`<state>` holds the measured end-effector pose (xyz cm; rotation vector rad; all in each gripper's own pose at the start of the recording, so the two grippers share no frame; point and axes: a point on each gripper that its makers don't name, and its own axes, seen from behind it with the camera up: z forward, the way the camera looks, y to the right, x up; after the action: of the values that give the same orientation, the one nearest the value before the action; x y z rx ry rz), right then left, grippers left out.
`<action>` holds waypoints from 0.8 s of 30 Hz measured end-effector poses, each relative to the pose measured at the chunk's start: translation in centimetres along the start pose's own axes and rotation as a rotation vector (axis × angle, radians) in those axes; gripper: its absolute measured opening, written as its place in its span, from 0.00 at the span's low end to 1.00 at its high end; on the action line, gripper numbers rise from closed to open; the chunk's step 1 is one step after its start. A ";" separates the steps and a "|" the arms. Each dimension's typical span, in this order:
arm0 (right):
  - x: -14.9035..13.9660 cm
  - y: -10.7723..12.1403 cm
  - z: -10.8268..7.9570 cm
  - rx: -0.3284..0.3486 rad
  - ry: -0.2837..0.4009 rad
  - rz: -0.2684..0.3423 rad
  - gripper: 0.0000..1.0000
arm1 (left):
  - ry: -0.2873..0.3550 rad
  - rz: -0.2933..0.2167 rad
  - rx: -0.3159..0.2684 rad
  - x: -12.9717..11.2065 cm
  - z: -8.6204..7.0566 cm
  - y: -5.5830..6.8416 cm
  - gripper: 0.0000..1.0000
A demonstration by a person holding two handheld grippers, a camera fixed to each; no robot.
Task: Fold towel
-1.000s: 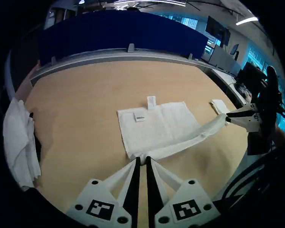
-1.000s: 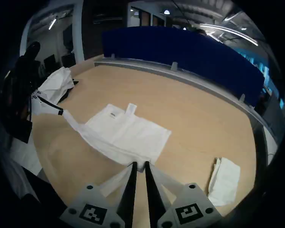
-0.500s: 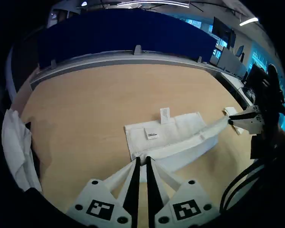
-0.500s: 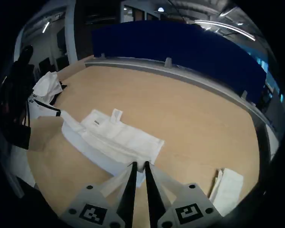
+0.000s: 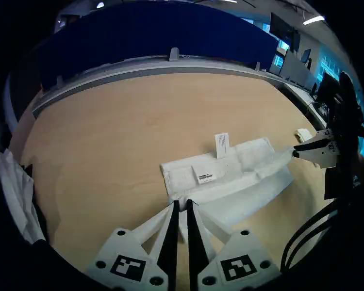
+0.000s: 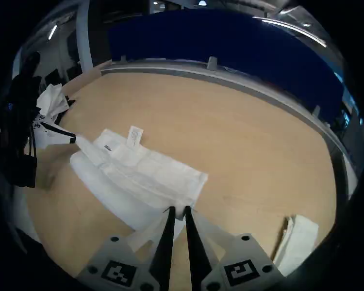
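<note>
Left gripper view. Nearest, my left gripper (image 5: 181, 206), jaws clamped on one corner of the towel (image 5: 240, 167); right gripper (image 5: 296, 150) likewise, at right. Light, limp cloth: I hold it by the corners. Far half lies flat on the bench (image 5: 109, 126); versus a second ago, the lifted edge has advanced farther.

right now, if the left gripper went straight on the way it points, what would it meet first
The towel itself: the left gripper is shut on its near edge, and the flat part with the white tag lies ahead, though height above it is unclear.
</note>
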<state>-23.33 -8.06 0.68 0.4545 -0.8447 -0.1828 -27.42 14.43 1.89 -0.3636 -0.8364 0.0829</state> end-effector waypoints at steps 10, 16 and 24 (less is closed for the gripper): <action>0.6 0.9 2.0 -0.025 -0.008 0.005 0.20 | 0.002 0.019 0.010 0.6 2.1 -0.7 0.13; 0.7 1.4 2.7 -0.046 -0.009 0.004 0.40 | 0.001 0.027 0.009 0.9 3.0 -0.8 0.22; 1.1 1.5 2.1 -0.057 0.013 -0.001 0.64 | 0.000 0.007 0.034 1.0 2.9 -1.6 0.68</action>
<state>-24.27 -7.76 3.31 0.4027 -0.8247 -0.2038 -28.97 13.99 4.91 -0.3345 -0.8325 0.1035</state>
